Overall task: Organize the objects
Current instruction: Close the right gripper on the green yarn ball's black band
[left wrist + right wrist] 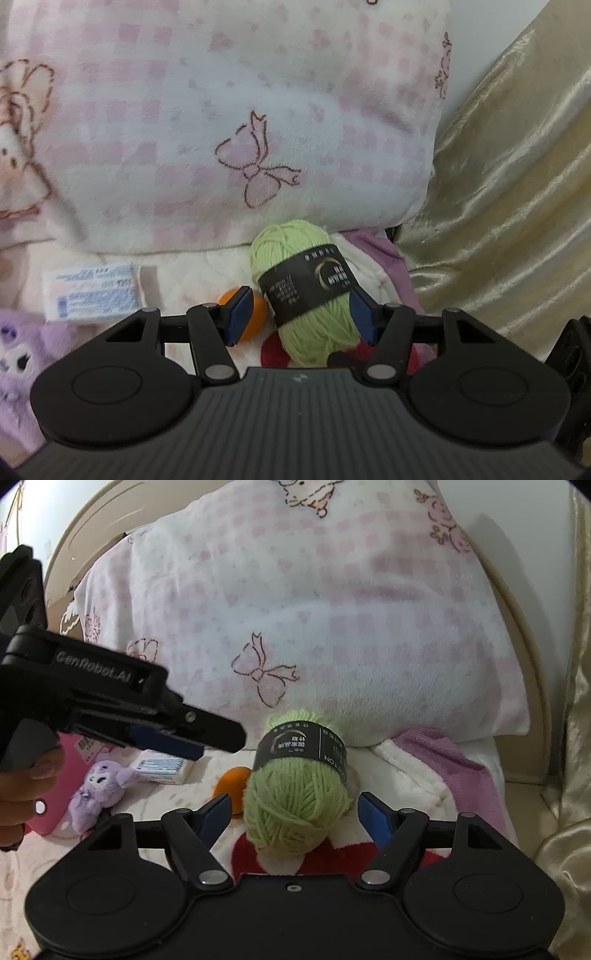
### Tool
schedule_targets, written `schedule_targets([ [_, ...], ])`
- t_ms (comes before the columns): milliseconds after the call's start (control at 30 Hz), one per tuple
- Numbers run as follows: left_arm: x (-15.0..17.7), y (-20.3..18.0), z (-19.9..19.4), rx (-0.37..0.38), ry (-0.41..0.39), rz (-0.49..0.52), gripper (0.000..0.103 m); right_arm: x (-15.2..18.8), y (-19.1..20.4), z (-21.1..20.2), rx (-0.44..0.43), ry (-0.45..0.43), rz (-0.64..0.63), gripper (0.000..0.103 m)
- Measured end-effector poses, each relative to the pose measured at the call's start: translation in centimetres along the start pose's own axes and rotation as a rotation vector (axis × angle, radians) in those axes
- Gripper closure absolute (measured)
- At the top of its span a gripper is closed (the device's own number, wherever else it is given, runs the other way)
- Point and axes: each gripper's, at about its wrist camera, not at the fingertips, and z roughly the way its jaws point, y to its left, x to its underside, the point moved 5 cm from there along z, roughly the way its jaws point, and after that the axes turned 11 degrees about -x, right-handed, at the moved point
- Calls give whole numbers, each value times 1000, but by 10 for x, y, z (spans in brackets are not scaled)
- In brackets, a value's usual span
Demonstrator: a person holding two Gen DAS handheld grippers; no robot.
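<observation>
While I hover over the bed [424,797]:
Right hand-held gripper [295,812]: jaws apart, straddling green yarn [299,805], untouched.
Left hand-held gripper [301,314]: half-open, empty.

Green yarn ball [295,805] with black label; pink-checked white pillow [332,609].

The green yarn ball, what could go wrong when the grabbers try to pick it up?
Both the left gripper and the right gripper, each open, frame the same yarn ball, so they might bump. The orange ball sits right beside it and could roll away if nudged. Loose strands might snag on a finger.
</observation>
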Motion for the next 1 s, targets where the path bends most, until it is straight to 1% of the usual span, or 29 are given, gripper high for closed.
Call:
schedule_targets([
  [133, -1, -6, 10, 17, -31, 30, 47, 0, -1, 12, -31, -5, -59, 19],
  [233, 0, -12, 18, 49, -17, 13, 47, 5, -4, 19, -47, -2, -54, 19],
  [267, 0, -14, 21, 44, -9, 11, 47, 7, -5, 19, -61, -8, -42, 19],
  [333, 1, -16, 28, 12, 1, 15, 47, 10, -6, 20, -84, -16, -30, 19],
  [400, 3, -19, 33, -12, 13, 20, 47, 14, -9, 21, -83, -19, -32, 19],
  [467, 5, -23, 35, -17, 3, 21, 45, 17, -14, 22, -69, -25, -11, 19],
  [567, 7, -27, 39, -44, -16, 8, 41, 19, -25, 22, -89, -45, 67, 19],
  [733, 10, -28, 44, -65, -15, -23, 40, 20, -36, 25, -117, -63, 113, 19],
  [800, 10, -29, 47, -74, -10, -27, 41, 20, -38, 26, -122, -71, 118, 19],
  [933, 12, -31, 48, -79, -12, -24, 44, 20, -34, 28, -122, -64, 96, 19],
  [967, 13, -32, 49, -82, -14, -17, 46, 20, -33, 29, -123, -58, 85, 20],
  [1000, 14, -33, 50, -87, -13, -9, 46, 20, -32, 29, -125, -58, 73, 24],
])
